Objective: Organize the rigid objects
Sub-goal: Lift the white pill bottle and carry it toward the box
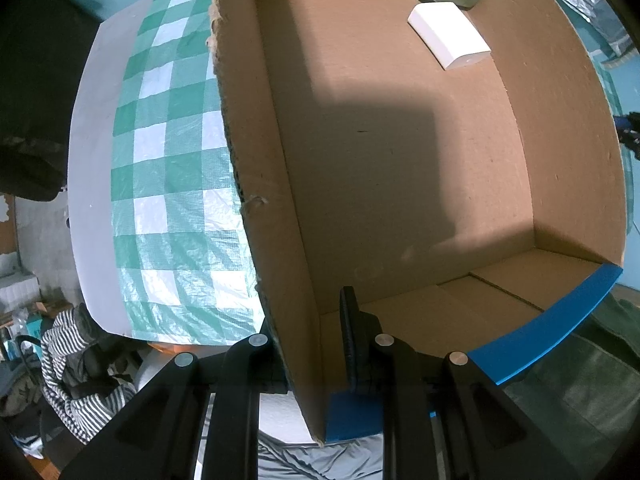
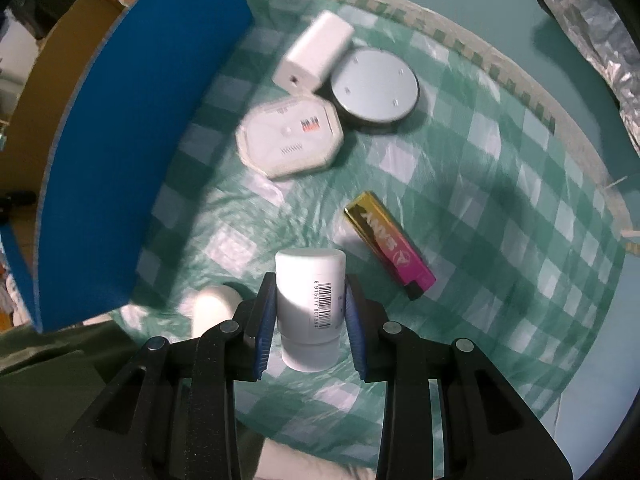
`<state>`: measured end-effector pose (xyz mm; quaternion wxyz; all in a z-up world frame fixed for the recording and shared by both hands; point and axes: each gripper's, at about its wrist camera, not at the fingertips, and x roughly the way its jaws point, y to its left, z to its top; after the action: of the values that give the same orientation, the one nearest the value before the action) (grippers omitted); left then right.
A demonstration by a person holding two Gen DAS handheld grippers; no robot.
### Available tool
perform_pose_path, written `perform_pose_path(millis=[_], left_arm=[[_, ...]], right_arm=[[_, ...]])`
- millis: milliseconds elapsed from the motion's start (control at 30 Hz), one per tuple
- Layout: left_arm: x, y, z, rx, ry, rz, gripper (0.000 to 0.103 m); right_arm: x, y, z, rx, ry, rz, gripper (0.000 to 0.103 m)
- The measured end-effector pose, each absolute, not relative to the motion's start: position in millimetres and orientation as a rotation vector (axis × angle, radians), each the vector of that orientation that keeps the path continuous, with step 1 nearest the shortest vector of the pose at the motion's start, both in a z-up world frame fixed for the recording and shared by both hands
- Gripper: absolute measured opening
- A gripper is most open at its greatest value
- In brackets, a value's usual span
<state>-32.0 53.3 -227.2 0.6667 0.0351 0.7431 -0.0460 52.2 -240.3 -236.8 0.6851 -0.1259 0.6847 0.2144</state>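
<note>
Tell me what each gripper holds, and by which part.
The right gripper clamps the white bottle by the sides of its body, at the barcode. The left gripper straddles the cardboard box's side wall, near its corner.

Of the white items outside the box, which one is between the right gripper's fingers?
The white cylindrical bottle with the barcode; the octagonal device and rectangular white block lie farther off on the checked cloth.

My table wears a green-and-white checked plastic cloth [image 1: 168, 168]. Striped fabric [image 1: 68, 364] lies heaped below its edge on my left. Crinkled silver foil [image 2: 600, 36] sits beyond the far rim.
</note>
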Motion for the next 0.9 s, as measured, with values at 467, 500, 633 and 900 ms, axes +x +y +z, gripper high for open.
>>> perform_pose_path(millis=[467, 500, 633, 900], left_arm=[[-31, 44, -226, 0.103, 1.678, -0.116, 0.019], [-31, 43, -226, 0.104, 1.678, -0.117, 0.019], [-31, 40, -225, 0.105, 1.678, -0.119, 0.019], [-29, 39, -224, 0.101, 1.679, -0.12, 0.019]], right_arm=[[63, -202, -182, -0.31, 1.472, 0.555, 0.031], [64, -197, -178, -0.313, 1.468, 0.559, 0.031], [72, -181, -168, -0.338, 1.449, 0.584, 0.031], [88, -147, -150, -0.368, 1.415, 0.639, 0.031]])
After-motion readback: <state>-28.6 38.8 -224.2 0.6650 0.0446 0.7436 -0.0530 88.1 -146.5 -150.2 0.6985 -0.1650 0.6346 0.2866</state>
